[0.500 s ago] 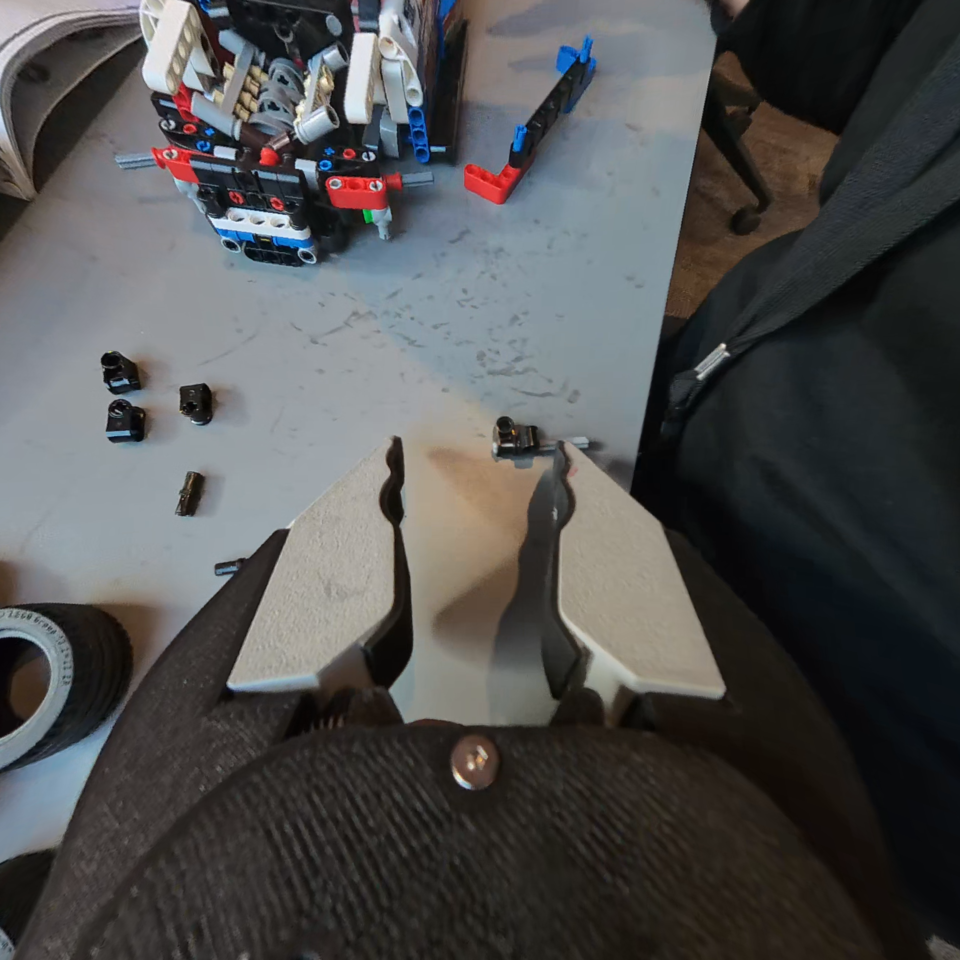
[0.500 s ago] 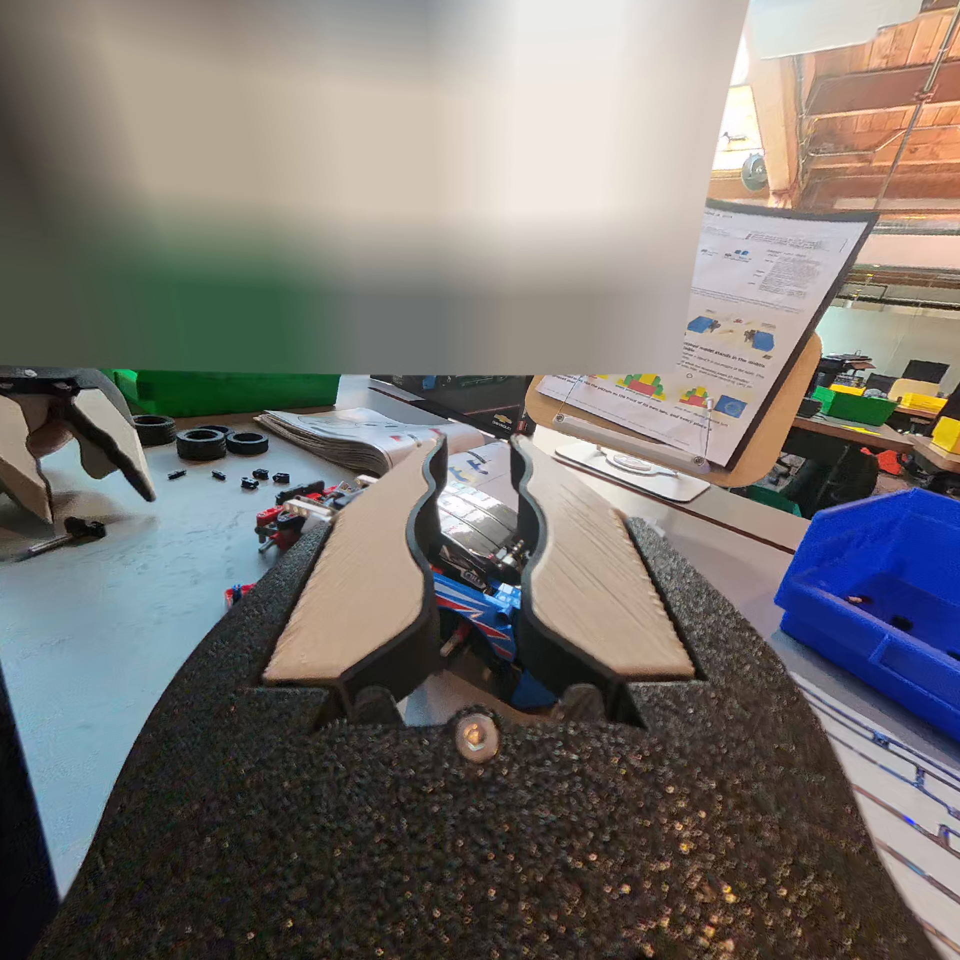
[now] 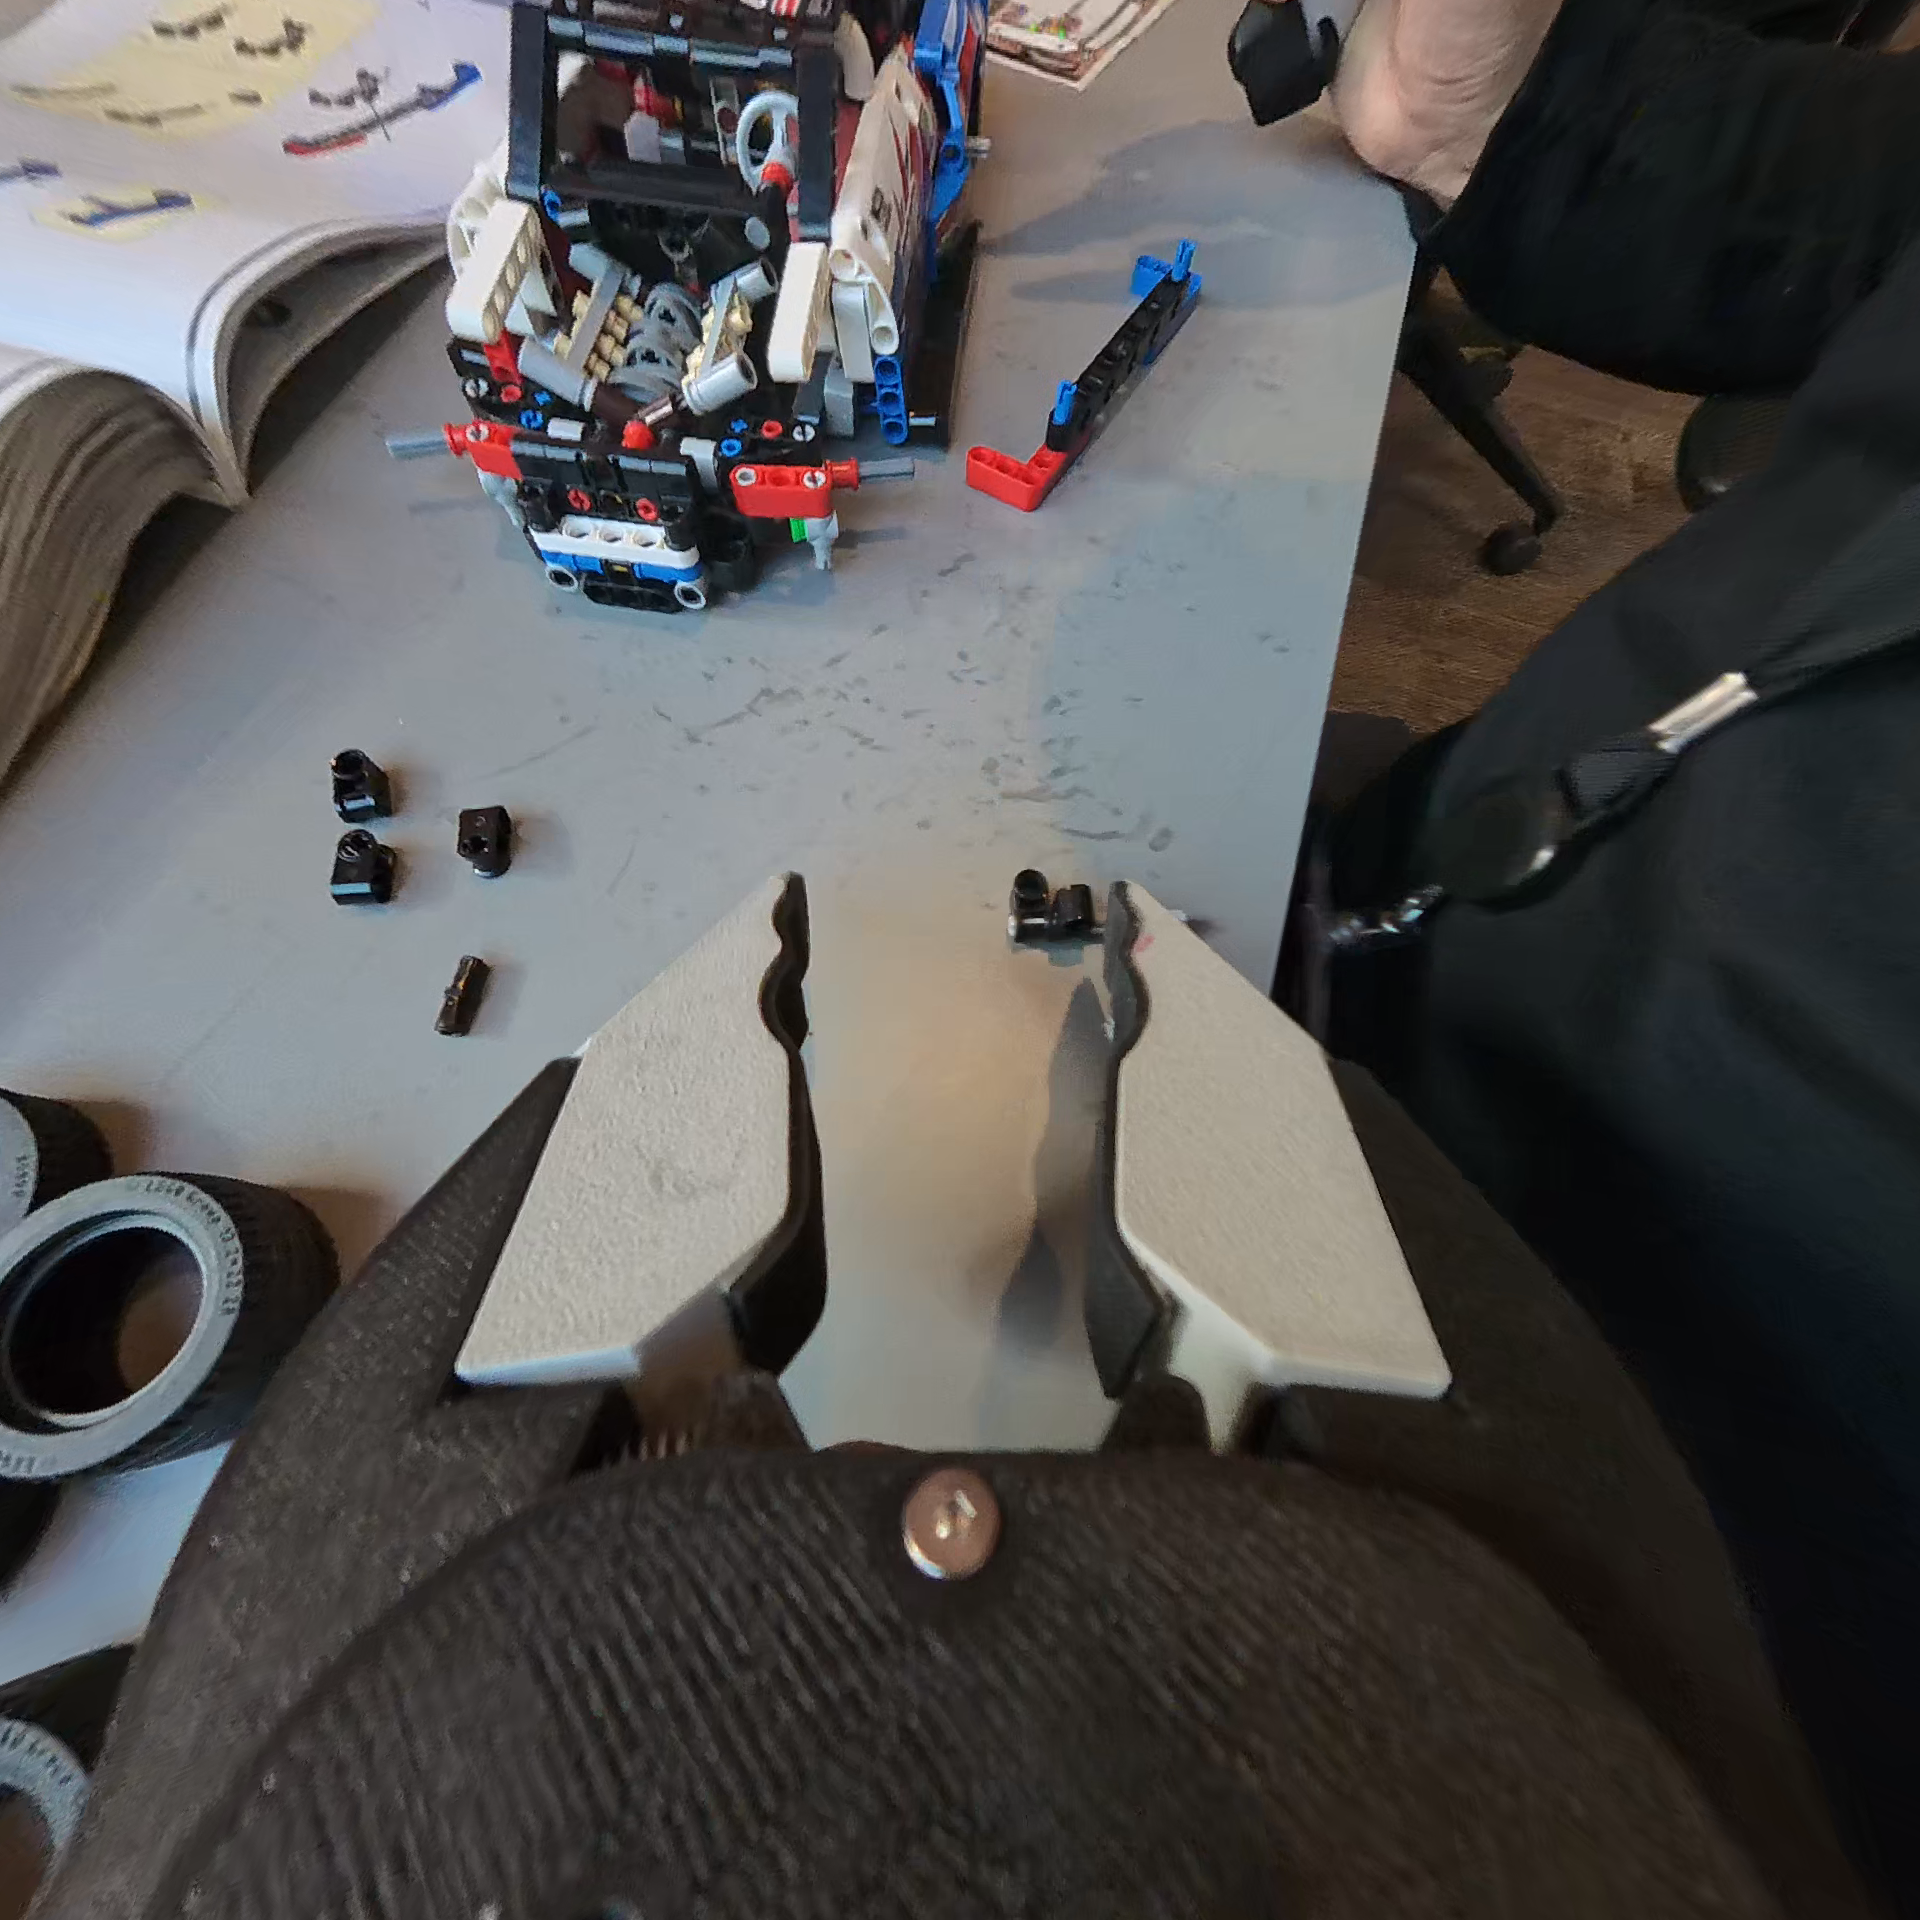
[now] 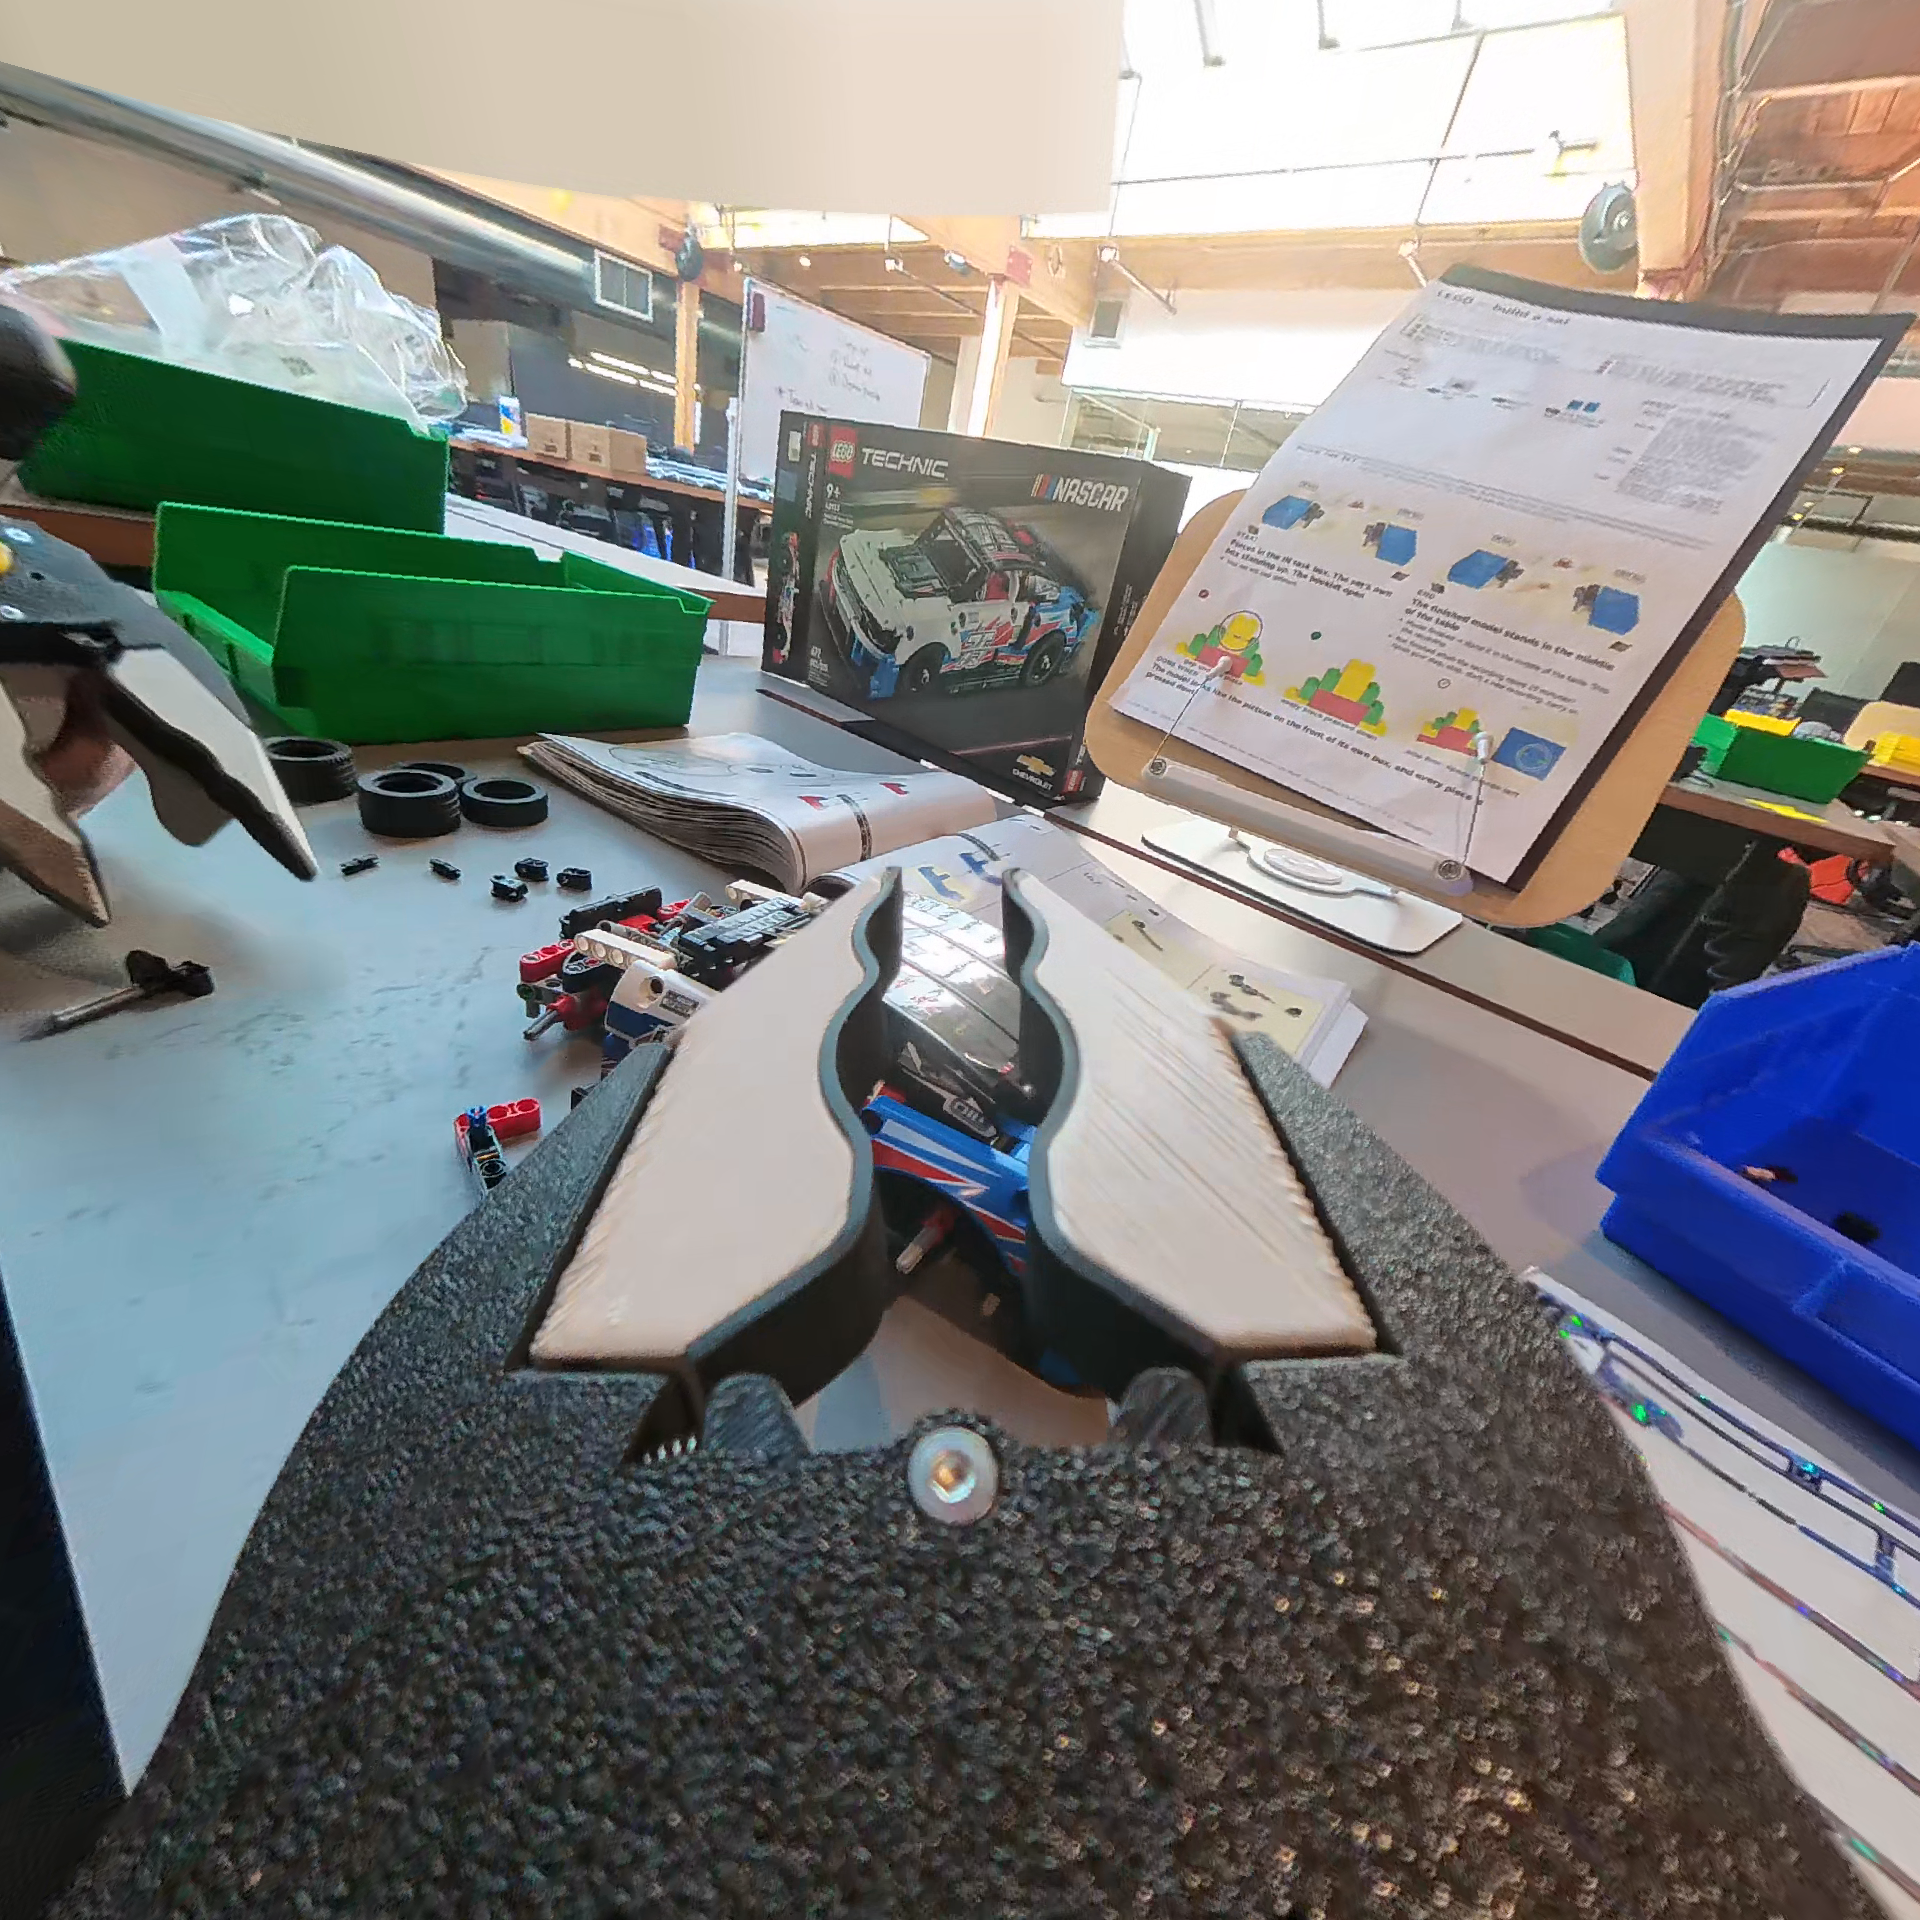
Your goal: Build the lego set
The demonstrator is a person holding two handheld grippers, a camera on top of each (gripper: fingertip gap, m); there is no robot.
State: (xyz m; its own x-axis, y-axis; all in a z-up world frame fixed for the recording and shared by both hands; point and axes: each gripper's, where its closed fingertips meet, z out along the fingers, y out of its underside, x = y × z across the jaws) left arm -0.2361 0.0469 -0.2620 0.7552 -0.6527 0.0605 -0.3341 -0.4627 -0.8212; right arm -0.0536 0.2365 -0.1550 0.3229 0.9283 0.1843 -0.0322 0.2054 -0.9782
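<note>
Left hand-held gripper (image 3: 954, 904) hovers open beside black connector (image 3: 1049, 906).

Bright daylight floods from the skylights (image 4: 1299, 104), overexposed; soft shadows fall on the table (image 3: 831, 727); wide-angle edges bend

Open-plan workshop, exposed timber ceiling (image 4: 1299, 249), rows of worktables (image 4: 623, 473), parts bins (image 4: 436, 644), whiteboard (image 4: 831, 384)

Grey table (image 3: 935, 675); timber ceiling (image 4: 1818, 156), perhaps skylit; whiteboard (image 4: 831, 384).
</note>
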